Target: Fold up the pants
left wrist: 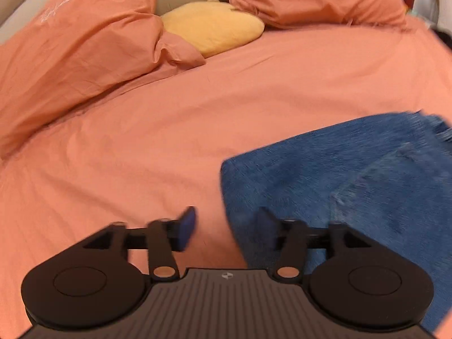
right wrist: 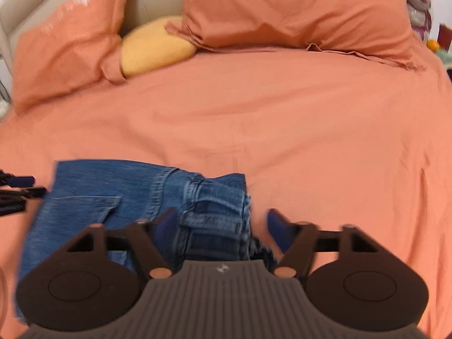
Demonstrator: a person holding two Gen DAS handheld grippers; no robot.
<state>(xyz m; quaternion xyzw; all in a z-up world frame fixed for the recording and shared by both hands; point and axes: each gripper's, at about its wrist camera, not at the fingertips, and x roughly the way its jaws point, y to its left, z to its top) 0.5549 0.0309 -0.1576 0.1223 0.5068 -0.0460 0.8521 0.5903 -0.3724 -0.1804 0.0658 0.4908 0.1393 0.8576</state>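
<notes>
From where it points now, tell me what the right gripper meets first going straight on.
The folded jeans: their bunched waistband end lies between the open fingers of the right gripper. Beyond them is only the orange bedsheet. Depth is uncertain.

We held our left gripper (left wrist: 226, 227) tilted steeply downward, its jaws standing well apart with a clear gap between the two blue pads (left wrist: 188, 227); nothing was pinched between them. In the right wrist view its tip showed at the far left edge. Our right gripper (right wrist: 219, 227) was angled downward in much the same way, its jaws likewise spread wide, and the blue pads (right wrist: 166, 226) pressed on nothing. Both grippers looked slightly blurred. No hand, sleeve or arm of ours showed in either view.
</notes>
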